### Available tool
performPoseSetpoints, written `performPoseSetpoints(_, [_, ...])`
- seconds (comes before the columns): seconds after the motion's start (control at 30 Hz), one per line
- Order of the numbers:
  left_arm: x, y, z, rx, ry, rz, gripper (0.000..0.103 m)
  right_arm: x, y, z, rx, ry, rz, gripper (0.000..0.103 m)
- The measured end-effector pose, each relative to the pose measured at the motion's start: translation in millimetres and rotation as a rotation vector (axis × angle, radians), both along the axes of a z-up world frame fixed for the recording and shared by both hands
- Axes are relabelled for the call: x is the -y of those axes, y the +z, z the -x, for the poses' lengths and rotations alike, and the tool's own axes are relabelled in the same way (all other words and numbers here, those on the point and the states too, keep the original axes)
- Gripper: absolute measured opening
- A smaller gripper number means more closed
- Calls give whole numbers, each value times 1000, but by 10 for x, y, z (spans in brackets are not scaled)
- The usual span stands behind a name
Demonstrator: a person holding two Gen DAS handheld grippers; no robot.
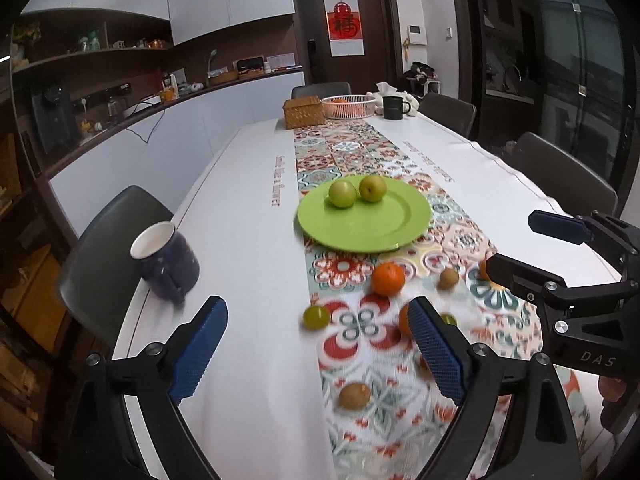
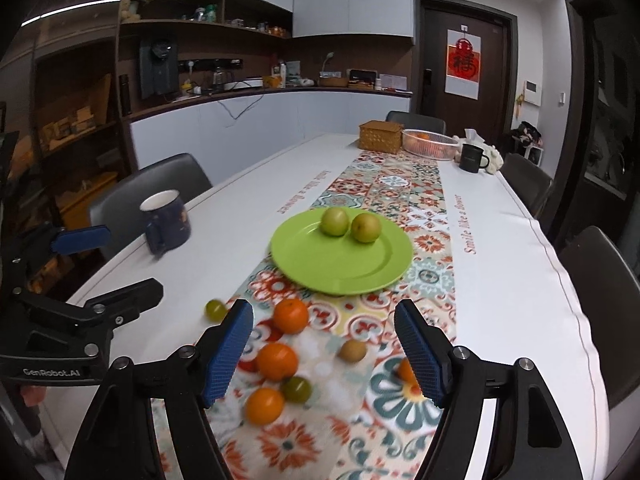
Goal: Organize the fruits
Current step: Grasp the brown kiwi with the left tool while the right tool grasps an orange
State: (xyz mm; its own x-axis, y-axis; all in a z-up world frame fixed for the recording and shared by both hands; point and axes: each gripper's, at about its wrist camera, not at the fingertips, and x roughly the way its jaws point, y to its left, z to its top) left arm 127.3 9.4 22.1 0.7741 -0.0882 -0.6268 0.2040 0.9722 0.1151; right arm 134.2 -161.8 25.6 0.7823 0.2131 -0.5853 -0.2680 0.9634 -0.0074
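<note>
While both claws gape, loose oranges (image 2: 277, 361) before green plate (image 2: 312, 268), blue mug (image 2: 168, 222) aside.

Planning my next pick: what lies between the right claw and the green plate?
In the right wrist view, only patterned runner lies straight between the open right claw and the green plate; an orange and a brown fruit sit just inside its fingers.

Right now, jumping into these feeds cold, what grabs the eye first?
The bright green plate mid-table on the patterned runner, holding two green apples. Nearer the cameras, oranges and small fruits lie loose on the runner. A dark blue mug stands to the left of the plate.
</note>
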Motion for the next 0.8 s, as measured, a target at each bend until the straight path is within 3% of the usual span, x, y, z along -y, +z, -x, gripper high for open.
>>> performPoseSetpoints(0.2, [-23,-179,178,-28,-18,-10,92,-112,-166,226,-41,37,7,74])
performPoseSetpoints(0.5, [-40,-537,154,-103,-48,-26,92,-186,-543,182,-167,59,1,73])
performPoseSetpoints(0.63, [-51,-683,83,-135,-57,-22,92,-198,-697,82,-232,60,-20,66])
performPoseSetpoints(0.8, [-43,-821,-17,-179,-72,6,83,-232,-862,13,-282,71,-22,61])
